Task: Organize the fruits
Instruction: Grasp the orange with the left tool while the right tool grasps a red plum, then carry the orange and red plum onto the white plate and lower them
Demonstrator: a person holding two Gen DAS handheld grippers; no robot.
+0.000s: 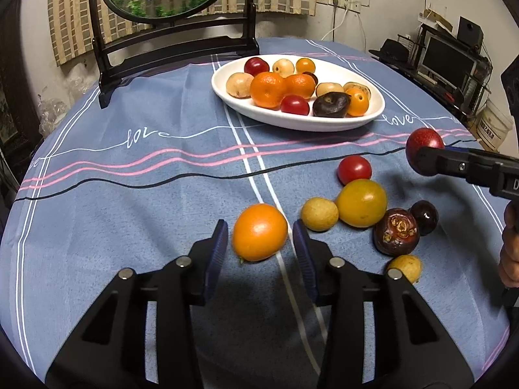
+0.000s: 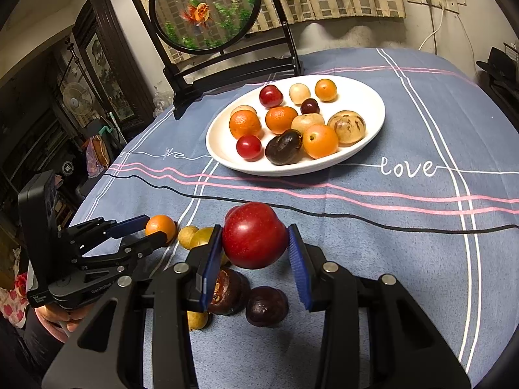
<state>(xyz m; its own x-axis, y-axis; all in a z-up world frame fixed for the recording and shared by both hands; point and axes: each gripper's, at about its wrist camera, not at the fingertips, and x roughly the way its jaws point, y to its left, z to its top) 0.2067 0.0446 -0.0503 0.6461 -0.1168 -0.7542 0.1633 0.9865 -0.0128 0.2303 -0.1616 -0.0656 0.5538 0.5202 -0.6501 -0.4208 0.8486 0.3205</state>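
Left gripper (image 1: 259, 227): on the near side of the white oval plate (image 1: 292, 123), low over the cloth, its blue pads flanking an orange fruit (image 1: 259, 231); they sit tight beside its skin, but I cannot tell whether they press on it.
Orange fruit: resting on the blue tablecloth (image 1: 129, 210), nearer than the plate and well apart from it.
Right gripper (image 2: 254, 230): also on the near side of the plate, pinching a red plum (image 2: 254, 236) between its two pads.
Red plum: lifted clear of the cloth, short of the plate's near rim and not over it.
Plate: already loaded with oranges, red cherries, pale tan fruits and one dark brown fruit.
Loose pile: on the near side of the plate, on the cloth, a red tomato-like fruit (image 1: 354, 170), a large yellow fruit (image 1: 361, 202), a small tan fruit (image 1: 319, 214), a dark brown fruit (image 1: 396, 231), a dark cherry (image 1: 424, 217) and a small yellow fruit (image 1: 405, 267).
Pile contact: the tan fruit touches the large yellow one; the dark cherry touches the brown fruit.
Goldfish screen (image 2: 206, 9): round, in a black stand, beyond the plate at the table's far edge.
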